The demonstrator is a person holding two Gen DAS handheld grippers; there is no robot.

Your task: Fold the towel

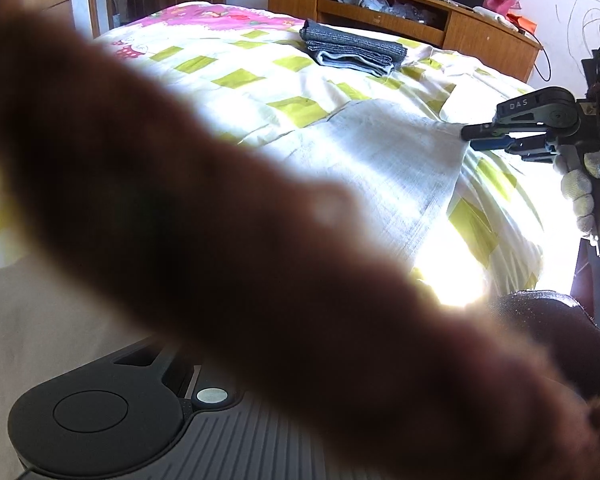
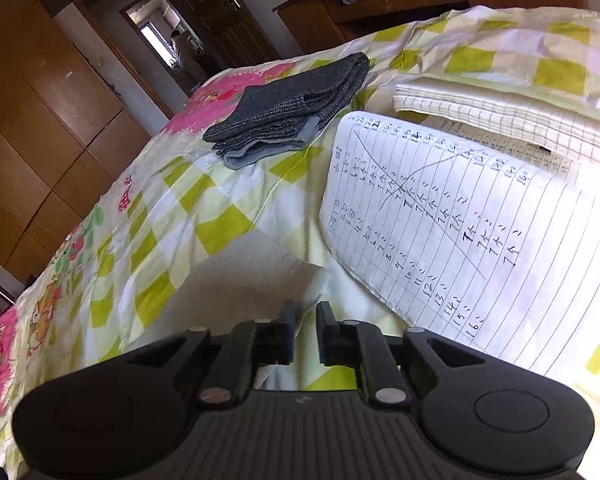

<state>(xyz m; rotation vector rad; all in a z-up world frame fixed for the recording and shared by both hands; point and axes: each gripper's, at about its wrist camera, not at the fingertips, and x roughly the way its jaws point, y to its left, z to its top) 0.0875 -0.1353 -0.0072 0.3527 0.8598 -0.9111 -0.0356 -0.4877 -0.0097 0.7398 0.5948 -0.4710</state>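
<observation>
Clearly the white towel (image 1: pixel 396 160) is lying spread on the checked quilt (image 1: pixel 236 76) of the bed, toward the bed's near edge, and the right claw (image 1: pixel 470 133) is pinching its right corner. In the left wrist view the two fingers are pressing together on the cloth where the corner comes to a point, with a gloved hand (image 1: pixel 580 188) holding the tool behind. In the right wrist view the fingertips (image 2: pixel 288 312) are standing close together with pale fabric between them, which fits a thin corner being gripped, probably so that this side can be lifted and carried over for a fold.

Much of the left wrist view is being blocked by a brown blurred shape (image 1: pixel 220 220) close to the lens, so I cannot tell from the pictures whether the left claw is spread or closed, or whether it is holding anything.

A folded dark grey cloth (image 2: pixel 292 108) is sitting farther up the bed, well apart from the towel. An open lined notebook (image 2: pixel 460 232) with handwriting is lying beside the right claw, near the bed's far right corner, which could get in the way of a wide sweep.
</observation>
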